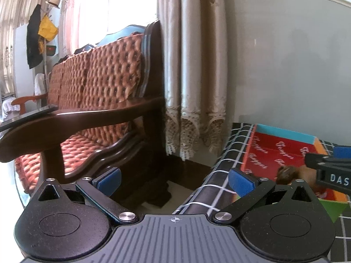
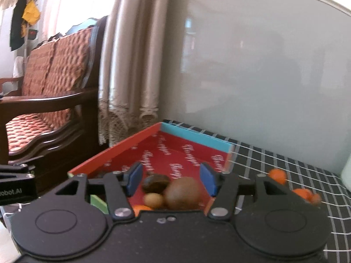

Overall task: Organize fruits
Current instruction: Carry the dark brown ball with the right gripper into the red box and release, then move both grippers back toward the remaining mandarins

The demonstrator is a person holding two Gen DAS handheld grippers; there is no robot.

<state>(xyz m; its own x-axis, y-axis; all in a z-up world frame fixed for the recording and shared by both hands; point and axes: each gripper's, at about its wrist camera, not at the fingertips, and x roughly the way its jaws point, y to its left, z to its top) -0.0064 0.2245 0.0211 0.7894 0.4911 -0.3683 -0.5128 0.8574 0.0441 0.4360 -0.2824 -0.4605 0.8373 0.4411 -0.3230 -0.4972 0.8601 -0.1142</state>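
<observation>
Right hand-held gripper jaws apart, nothing clamped, over red tray; brown fruits below it. Left hand-held gripper apart, empty. Oranges on bench at 3 o'clock.

**What You Can't Quite See**

The whole right wrist view is smeary, so the words printed on the red box can't be read. The orange fruits on the checked cloth are just fuzzy blobs. An orange thing in the box hides behind the right gripper. In the left wrist view, a brown fruit is partly covered and the picture's right edge cuts off the box.
</observation>
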